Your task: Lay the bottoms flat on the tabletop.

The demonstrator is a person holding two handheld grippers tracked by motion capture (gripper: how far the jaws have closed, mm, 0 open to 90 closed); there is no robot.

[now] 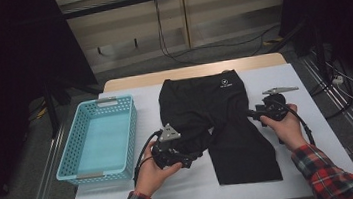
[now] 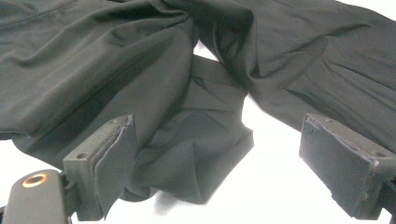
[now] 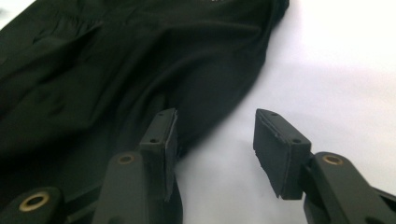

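Two grippers: both sit at the near half of a white-covered table, one at each side of a pair of black shorts.
High view, shorts: spread flat with the waistband at the far side and a small white logo near it; one leg lies long toward the person, the other is bunched up by the left hand.
High view, left gripper: held in the left hand, pointing right at the crumpled leg, grey three-cornered plate on top.
High view, right gripper: held in the right hand, pointing left at the right edge of the shorts; plaid sleeve behind it.
High view, surroundings: a light blue plastic basket stands at the table's left edge, well apart from the shorts.
Left gripper view, left gripper: jaws stand wide; a folded lump of the shorts lies between them, resting against one pad while the other pad is clear over white cloth.
Right gripper view, right gripper: jaws partly apart; the hem of the shorts runs just beside one pad, possibly brushing it, though the dark fabric makes contact hard to judge; white cloth lies between the pads.
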